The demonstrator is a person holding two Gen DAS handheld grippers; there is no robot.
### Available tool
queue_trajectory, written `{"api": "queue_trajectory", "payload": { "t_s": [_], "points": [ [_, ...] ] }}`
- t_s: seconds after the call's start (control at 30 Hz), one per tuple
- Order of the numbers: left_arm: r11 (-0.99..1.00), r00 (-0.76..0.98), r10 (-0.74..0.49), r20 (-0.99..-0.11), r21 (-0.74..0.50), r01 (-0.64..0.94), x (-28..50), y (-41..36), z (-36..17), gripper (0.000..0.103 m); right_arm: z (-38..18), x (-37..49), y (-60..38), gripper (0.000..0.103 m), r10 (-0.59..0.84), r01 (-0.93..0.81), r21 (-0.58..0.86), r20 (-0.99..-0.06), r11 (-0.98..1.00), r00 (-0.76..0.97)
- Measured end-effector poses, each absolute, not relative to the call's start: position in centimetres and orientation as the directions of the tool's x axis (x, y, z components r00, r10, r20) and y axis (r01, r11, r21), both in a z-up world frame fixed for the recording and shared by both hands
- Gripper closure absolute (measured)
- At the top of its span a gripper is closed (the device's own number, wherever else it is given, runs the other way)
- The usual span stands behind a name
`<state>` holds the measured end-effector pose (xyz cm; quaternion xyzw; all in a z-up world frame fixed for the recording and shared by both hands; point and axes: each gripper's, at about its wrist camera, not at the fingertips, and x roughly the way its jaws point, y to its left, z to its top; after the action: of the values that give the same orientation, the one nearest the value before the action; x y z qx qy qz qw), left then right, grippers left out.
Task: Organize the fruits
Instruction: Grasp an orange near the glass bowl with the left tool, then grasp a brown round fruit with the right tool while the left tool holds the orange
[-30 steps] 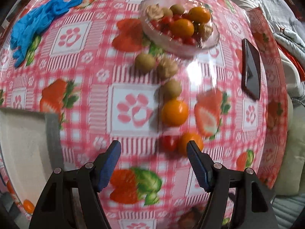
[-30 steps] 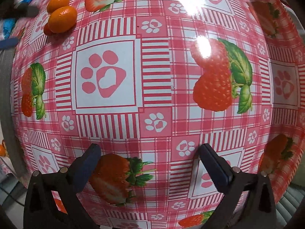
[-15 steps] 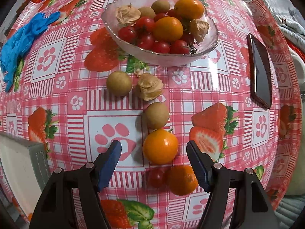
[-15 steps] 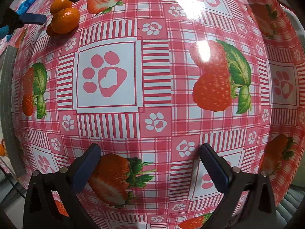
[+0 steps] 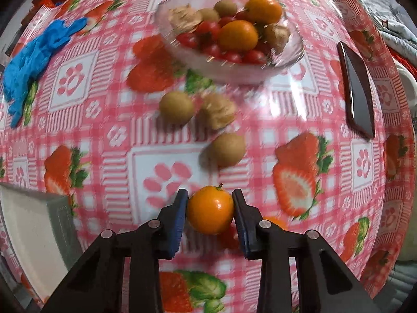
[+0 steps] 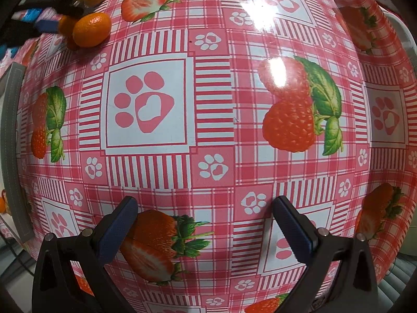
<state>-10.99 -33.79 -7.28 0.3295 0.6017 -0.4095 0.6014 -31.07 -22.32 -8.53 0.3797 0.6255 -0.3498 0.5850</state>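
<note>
My left gripper (image 5: 210, 203) is shut on a small orange (image 5: 210, 210), its blue pads pressed on both sides, just above the tablecloth. Beyond it lie two brown round fruits (image 5: 227, 150) (image 5: 176, 107) and a papery husked fruit (image 5: 218, 110). A glass bowl (image 5: 286, 64) at the far middle holds oranges, cherry tomatoes and husked fruits. A second orange (image 5: 275, 221) and a cherry tomato (image 5: 229, 237) lie partly hidden behind the fingers. My right gripper (image 6: 204, 208) is open and empty over bare tablecloth; the left gripper and an orange (image 6: 91, 29) show at its far left.
A black phone (image 5: 357, 88) lies at the right near the table edge. A blue glove (image 5: 34, 57) lies at the far left. A white and grey flat object (image 5: 34, 224) sits at the near left. Bedding lies beyond the table's right edge.
My left gripper moved forward and closed on the small orange, which was between its open fingers half a second ago. The right gripper has stayed still and open.
</note>
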Motion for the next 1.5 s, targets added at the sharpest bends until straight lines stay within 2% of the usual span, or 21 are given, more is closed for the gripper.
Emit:
{"api": "queue_trajectory", "payload": {
  "t_s": [0.33,0.53,0.87,0.93,1.07,1.27,1.33,1.43,1.47,1.5],
  "points": [
    [0.420,-0.060,-0.035,-0.998,-0.069,0.905,-11.1,-26.7,-7.9,0.067,-8.6,-31.0,-22.2,0.000,0.067,0.885,0.003,-0.997,0.465,-0.032],
    [0.383,-0.048,-0.011,-0.999,-0.049,0.922,-12.3,-23.7,-8.3,0.067,-8.8,-30.1,-24.0,0.000,0.135,0.890,0.022,-0.990,0.455,-0.044],
    [0.411,-0.089,-0.029,-0.996,-0.093,0.907,-11.4,-21.0,-8.7,0.067,-4.2,-21.9,-31.3,0.003,-0.026,0.870,0.130,-0.987,0.475,0.161],
    [0.416,-0.103,-0.031,-0.994,-0.107,0.903,-10.8,-19.3,-8.7,0.067,-4.0,-19.9,-32.8,0.006,-0.042,0.865,0.138,-0.983,0.482,0.180],
    [0.425,-0.120,-0.034,-0.992,-0.123,0.897,-10.5,-17.6,-8.5,0.067,-4.7,-16.1,-35.0,0.029,-0.048,0.853,0.147,-0.979,0.500,0.197],
    [0.438,-0.134,-0.044,-0.990,-0.140,0.888,-9.9,-15.7,-8.6,0.067,-6.2,-12.1,-35.7,0.030,-0.058,0.834,0.131,-0.980,0.536,0.191],
    [0.440,-0.136,-0.047,-0.990,-0.143,0.887,-9.8,-15.4,-8.6,0.067,-6.7,-11.1,-35.7,0.034,-0.058,0.830,0.121,-0.982,0.544,0.181],
    [0.439,-0.138,-0.048,-0.989,-0.145,0.887,-9.3,-15.0,-8.5,0.067,-7.1,-10.1,-35.7,0.053,-0.064,0.825,0.110,-0.983,0.554,0.174],
    [0.441,-0.138,-0.049,-0.989,-0.146,0.886,-9.4,-15.0,-8.5,0.067,-7.0,-9.9,-35.7,0.071,-0.062,0.821,0.113,-0.982,0.559,0.177],
    [0.440,-0.139,-0.050,-0.989,-0.147,0.886,-9.4,-15.1,-8.6,0.067,-7.0,-9.8,-35.8,0.073,-0.057,0.819,0.118,-0.982,0.561,0.181]
  ]
}}
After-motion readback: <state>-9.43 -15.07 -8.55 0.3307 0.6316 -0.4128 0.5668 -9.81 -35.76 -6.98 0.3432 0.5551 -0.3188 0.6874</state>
